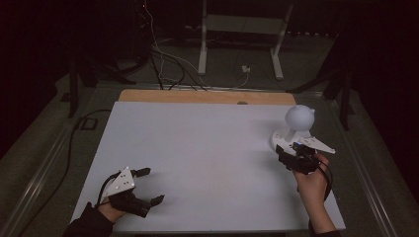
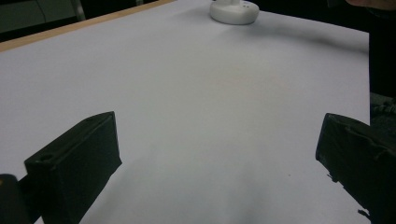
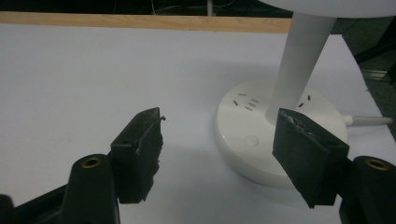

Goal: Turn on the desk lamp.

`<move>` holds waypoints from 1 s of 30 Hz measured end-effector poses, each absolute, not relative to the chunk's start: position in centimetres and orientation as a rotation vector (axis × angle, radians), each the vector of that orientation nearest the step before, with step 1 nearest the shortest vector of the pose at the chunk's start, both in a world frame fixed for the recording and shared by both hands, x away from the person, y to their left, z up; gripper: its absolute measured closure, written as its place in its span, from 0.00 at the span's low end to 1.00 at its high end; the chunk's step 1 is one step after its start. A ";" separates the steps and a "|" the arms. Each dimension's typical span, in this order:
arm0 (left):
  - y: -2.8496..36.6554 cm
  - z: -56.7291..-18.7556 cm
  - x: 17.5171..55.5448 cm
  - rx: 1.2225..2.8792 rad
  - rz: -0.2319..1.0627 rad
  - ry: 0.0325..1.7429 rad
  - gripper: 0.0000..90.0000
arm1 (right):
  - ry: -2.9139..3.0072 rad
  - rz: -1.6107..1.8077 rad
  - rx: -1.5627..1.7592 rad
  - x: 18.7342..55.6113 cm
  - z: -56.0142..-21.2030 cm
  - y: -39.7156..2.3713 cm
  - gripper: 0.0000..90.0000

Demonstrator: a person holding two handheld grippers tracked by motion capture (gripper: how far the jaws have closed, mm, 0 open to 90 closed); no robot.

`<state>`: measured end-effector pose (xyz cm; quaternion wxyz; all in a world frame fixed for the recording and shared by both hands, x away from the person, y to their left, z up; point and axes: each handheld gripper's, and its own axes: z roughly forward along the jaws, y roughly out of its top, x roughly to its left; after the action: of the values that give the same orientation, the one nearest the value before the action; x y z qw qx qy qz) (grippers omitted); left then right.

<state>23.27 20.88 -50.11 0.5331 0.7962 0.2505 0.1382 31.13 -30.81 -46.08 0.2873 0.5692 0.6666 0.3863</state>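
Right gripper point(image 3: 217, 135) poised at the base of the white lamp point(image 1: 292, 129), jaws apart and pinching nothing, one over the base's near rim, the other on bare table point(image 1: 207, 148); lamp upright near the table's far right corner. Left gripper point(image 1: 146, 186) spread wide at the near left, empty; well apart from the lamp.

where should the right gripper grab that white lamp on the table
Probably the slim upright stem of the white lamp, coming in level from the person's side, where the right gripper already faces it. The stem fits between the jaws; the round base looks too wide and low.
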 end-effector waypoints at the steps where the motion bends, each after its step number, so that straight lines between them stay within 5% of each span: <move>1: 20.9 -50.1 23.3 1.900 0.330 0.596 0.00 | 1.770 1.028 1.525 31.1 -46.1 -30.8 0.38; 6: 20.9 -50.1 23.3 1.901 0.330 0.598 0.00 | 1.720 0.996 1.547 31.4 -46.1 -30.7 0.44; 15: 20.9 -50.1 23.3 1.898 0.329 0.598 0.00 | 1.706 0.925 1.570 31.4 -46.0 -31.0 0.82; 21: 20.9 -50.1 23.3 1.894 0.325 0.597 0.00 | 1.714 0.890 1.560 31.5 -46.3 -31.2 0.99; 30: 20.9 -50.1 23.3 1.894 0.322 0.600 0.00 | 1.737 0.858 1.516 32.2 -46.9 -30.9 1.00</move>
<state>23.27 20.90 -50.08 0.5348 0.7952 0.2518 0.1352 32.21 -30.87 -46.92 0.3341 0.5808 0.6656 0.3286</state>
